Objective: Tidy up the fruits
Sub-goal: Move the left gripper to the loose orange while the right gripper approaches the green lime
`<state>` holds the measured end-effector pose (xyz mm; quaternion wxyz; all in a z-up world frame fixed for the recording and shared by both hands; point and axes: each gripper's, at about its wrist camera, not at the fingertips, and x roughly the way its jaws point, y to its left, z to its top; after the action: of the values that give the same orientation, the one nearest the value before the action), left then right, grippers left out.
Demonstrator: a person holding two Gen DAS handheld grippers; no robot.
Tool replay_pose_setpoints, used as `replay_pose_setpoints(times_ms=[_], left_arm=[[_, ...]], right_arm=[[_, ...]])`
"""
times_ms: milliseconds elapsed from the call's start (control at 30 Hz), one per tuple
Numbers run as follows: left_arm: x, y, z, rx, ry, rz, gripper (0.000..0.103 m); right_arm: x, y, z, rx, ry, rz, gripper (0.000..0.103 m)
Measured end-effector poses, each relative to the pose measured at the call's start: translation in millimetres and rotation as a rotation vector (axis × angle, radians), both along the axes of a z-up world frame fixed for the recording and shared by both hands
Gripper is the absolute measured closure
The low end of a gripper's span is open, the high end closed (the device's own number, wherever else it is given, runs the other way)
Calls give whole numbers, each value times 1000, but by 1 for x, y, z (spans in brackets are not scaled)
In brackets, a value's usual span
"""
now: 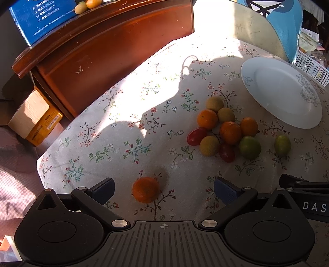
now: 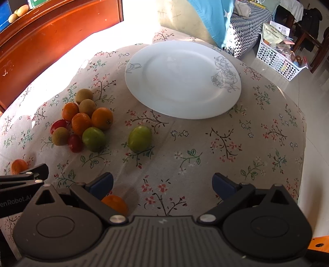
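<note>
a: left wrist view first. the left gripper (image 1: 163,185) hangs over the floral tablecloth (image 1: 123,127) with its jaws spread wide, and a lone orange (image 1: 145,189) sits on the cloth between the two blue fingertips (image 1: 103,188), touching neither. nothing is held

b: and the rest of the fruit?

a: a cluster of fruit (image 1: 224,131) lies further out to the right: oranges, brownish round fruits, two red ones, a green one. a separate green fruit (image 1: 282,145) lies apart on its right. the white plate (image 1: 267,102) sits bare beyond them. only this view shows the cardboard box (image 1: 35,117) on the floor by the wooden cabinet (image 1: 102,51), and the blue box (image 1: 41,18) on top of it. part of the right gripper shows at the right edge

b: right wrist view?

a: the right gripper (image 2: 162,183) is also released, jaws wide apart over bare cloth, gripping nothing. an orange by the left finger (image 2: 115,202) lies half hidden under that finger's arm; i cannot tell whether they touch. this view shows the plate (image 2: 164,98) whole, with its rose drawing, close ahead, the lone green fruit (image 2: 140,138) just before it, and the cluster (image 2: 82,121) to the left

b: anything the left view lacks?

a: the white perforated basket (image 2: 275,59) full of packets on the tiled floor, and another small orange (image 2: 18,166) at the far left, beside the tip of the left gripper
</note>
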<state>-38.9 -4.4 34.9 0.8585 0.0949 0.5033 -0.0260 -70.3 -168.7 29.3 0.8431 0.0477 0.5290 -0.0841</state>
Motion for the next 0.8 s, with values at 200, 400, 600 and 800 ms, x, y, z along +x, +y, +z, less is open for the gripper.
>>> replay_pose_setpoints(times_ms=[200,400,600,800], left_arm=[[-1,1,-1,0,4,4,1],[-3,-2,0,-9,2,-5,1],[-7,-8,-1,-18,3,-26,1],[-14,-17,-2,-19,4,-58,1]], right_arm=[[2,2,-2,4,6,-1,2],[-1,-3,-1,17,0,11,4],[-6,-11,-1,38,-4,20,6],[-13,-19,-2,41,-1,35,7]])
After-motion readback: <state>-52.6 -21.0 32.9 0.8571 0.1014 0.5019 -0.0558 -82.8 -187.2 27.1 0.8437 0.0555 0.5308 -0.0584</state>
